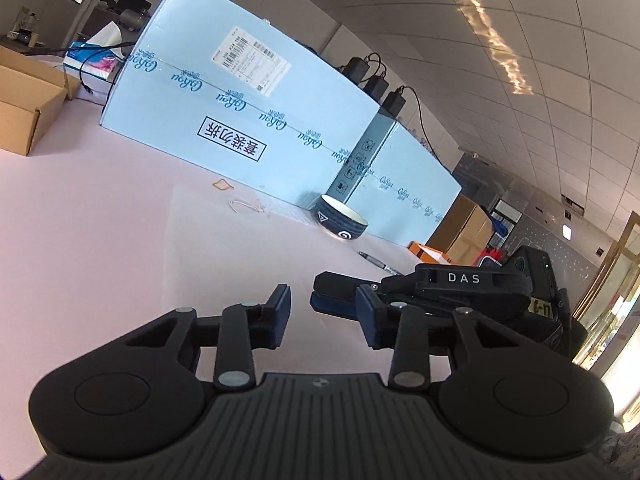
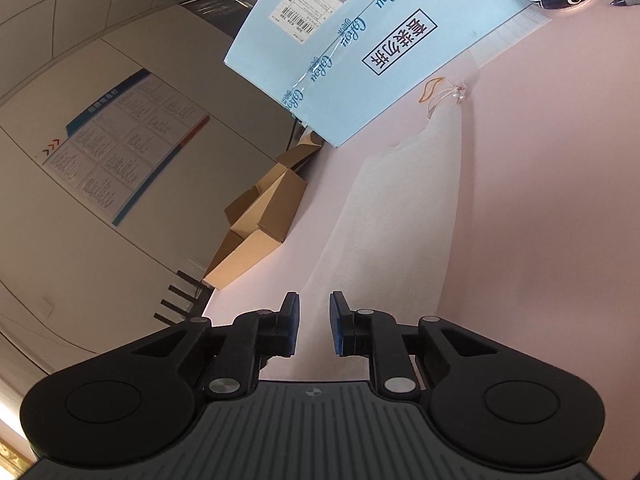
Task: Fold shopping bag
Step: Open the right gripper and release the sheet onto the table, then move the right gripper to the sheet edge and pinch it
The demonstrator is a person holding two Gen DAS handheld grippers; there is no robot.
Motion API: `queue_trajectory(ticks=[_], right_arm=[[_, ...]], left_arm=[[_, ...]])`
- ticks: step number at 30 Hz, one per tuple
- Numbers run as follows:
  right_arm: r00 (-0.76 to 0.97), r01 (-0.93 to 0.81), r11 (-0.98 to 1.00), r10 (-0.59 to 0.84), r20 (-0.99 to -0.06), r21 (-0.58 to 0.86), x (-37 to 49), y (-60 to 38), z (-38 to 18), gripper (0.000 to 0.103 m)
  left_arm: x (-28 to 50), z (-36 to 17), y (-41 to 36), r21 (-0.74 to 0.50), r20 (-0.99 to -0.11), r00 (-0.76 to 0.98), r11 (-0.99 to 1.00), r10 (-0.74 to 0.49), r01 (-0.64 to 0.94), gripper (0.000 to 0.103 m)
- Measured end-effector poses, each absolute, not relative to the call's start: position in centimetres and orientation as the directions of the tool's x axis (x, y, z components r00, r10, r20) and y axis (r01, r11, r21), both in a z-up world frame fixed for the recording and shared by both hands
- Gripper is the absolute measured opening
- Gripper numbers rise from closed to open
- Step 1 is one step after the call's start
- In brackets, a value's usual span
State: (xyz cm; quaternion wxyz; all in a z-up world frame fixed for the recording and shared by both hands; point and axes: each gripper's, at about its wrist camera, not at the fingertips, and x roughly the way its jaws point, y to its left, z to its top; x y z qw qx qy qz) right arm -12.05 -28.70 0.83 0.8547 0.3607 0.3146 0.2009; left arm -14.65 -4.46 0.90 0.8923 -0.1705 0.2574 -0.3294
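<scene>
Bag [image 2: 400,200]: one, pale and translucent; I can hardly trace its edges.
Bowl [image 1: 342,220]: one.
My left gripper [image 1: 324,314]: narrow gap, empty.
My right gripper [image 2: 314,322]: narrow gap, empty.

Office: grid ceiling [image 1: 520,40], wall notice board [image 2: 120,140], cartons [image 1: 248,92].

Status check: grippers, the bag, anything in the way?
Left gripper open, empty. Right gripper open, nothing gripped. White bag flat on the pink table, untouched. Bowl, pen and blue box sit beyond it.
</scene>
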Motion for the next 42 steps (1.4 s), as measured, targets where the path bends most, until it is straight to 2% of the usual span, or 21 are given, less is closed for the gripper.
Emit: queue_trajectory(ticks=[2, 3, 4, 5, 13, 15, 16, 18, 20, 22, 23, 25, 27, 29, 31, 35, 38, 42], right_arm=[[0.704, -0.107, 0.708, 0.550, -0.450, 0.698, -11.8, -28.1, 0.5, 0.012], [0.696, -0.107, 0.714, 0.551, -0.460, 0.692, -11.8, -28.1, 0.3, 0.012], [0.689, -0.103, 0.724, 0.547, -0.476, 0.682, -11.9, -28.2, 0.1, 0.012], [0.681, -0.100, 0.734, 0.543, -0.491, 0.672, -11.9, -28.3, -0.1, 0.006], [0.690, -0.091, 0.749, 0.523, -0.501, 0.656, -13.5, -30.6, -0.3, 0.006], [0.707, -0.110, 0.770, 0.505, -0.495, 0.629, -14.4, -30.5, 0.1, 0.009], [0.725, -0.130, 0.790, 0.488, -0.487, 0.599, -15.0, -30.5, 0.5, 0.015], [0.763, -0.186, 0.845, 0.446, -0.468, 0.501, -16.4, -30.2, 1.6, 0.018], [0.809, -0.264, 0.917, 0.380, -0.448, 0.301, -18.4, -29.3, 3.2, 0.018], [0.849, -0.329, 0.944, 0.300, -0.435, 0.010, -20.6, -27.8, 4.3, 0.019], [0.863, -0.359, 0.923, 0.272, -0.427, -0.137, -21.8, -27.1, 4.4, 0.025], [0.868, -0.430, 0.814, 0.253, -0.427, -0.391, -23.7, -25.7, 4.2, 0.038], [0.857, -0.489, 0.674, 0.255, -0.447, -0.553, -25.0, -24.6, 3.5, 0.040], [0.850, -0.524, 0.501, 0.252, -0.463, -0.689, -25.9, -23.6, 2.5, 0.040], [0.849, -0.526, 0.308, 0.244, -0.468, -0.793, -26.2, -22.6, 1.1, 0.040], [0.822, -0.520, -0.006, 0.267, -0.503, -0.854, -26.4, -21.9, -1.2, 0.042], [0.823, -0.436, -0.202, 0.306, -0.479, -0.877, -26.2, -21.7, -3.0, 0.042], [0.797, -0.407, -0.275, 0.359, -0.485, -0.871, -25.6, -20.7, -2.8, 0.042]], left_arm=[[-14.1, -0.1, -4.7, -0.459, -0.411, 0.655, 0.765, -0.634, 0.452, 0.029], [-13.9, -0.8, -4.5, -0.456, -0.437, 0.662, 0.784, -0.609, 0.420, 0.025], [-13.9, -1.0, -4.0, -0.464, -0.432, 0.668, 0.784, -0.606, 0.412, 0.022], [-14.0, -1.2, -3.6, -0.470, -0.427, 0.674, 0.785, -0.603, 0.404, 0.021], [-15.0, -2.0, -1.6, -0.490, -0.401, 0.690, 0.777, -0.603, 0.395, 0.021], [-15.3, -1.7, -1.5, -0.484, -0.403, 0.693, 0.781, -0.598, 0.393, 0.021], [-15.6, -1.5, -1.4, -0.475, -0.403, 0.696, 0.786, -0.595, 0.396, 0.023], [-16.4, -0.6, -1.0, -0.421, -0.394, 0.721, 0.809, -0.570, 0.410, 0.026], [-17.5, 0.2, -0.3, -0.343, -0.376, 0.756, 0.838, -0.536, 0.424, 0.028], [-19.2, 0.9, 0.8, -0.188, -0.373, 0.801, 0.883, -0.469, 0.430, 0.034], [-19.6, 1.0, 1.0, -0.126, -0.377, 0.814, 0.895, -0.442, 0.427, 0.038], [-20.4, 1.2, 1.3, 0.004, -0.401, 0.824, 0.899, -0.399, 0.438, 0.043], [-21.1, 1.3, 1.6, 0.126, -0.420, 0.833, 0.886, -0.359, 0.446, 0.048], [-21.1, 1.3, 1.5, 0.129, -0.451, 0.800, 0.858, -0.396, 0.497, 0.058], [-20.9, 1.2, 1.1, 0.126, -0.498, 0.746, 0.814, -0.443, 0.567, 0.059], [-21.2, 0.7, 0.4, 0.180, -0.516, 0.737, 0.787, -0.436, 0.591, 0.060], [-21.4, 0.5, 0.6, 0.163, -0.525, 0.732, 0.794, -0.433, 0.586, 0.064], [-21.6, 0.3, 0.7, 0.145, -0.532, 0.731, 0.805, -0.426, 0.575, 0.071]])
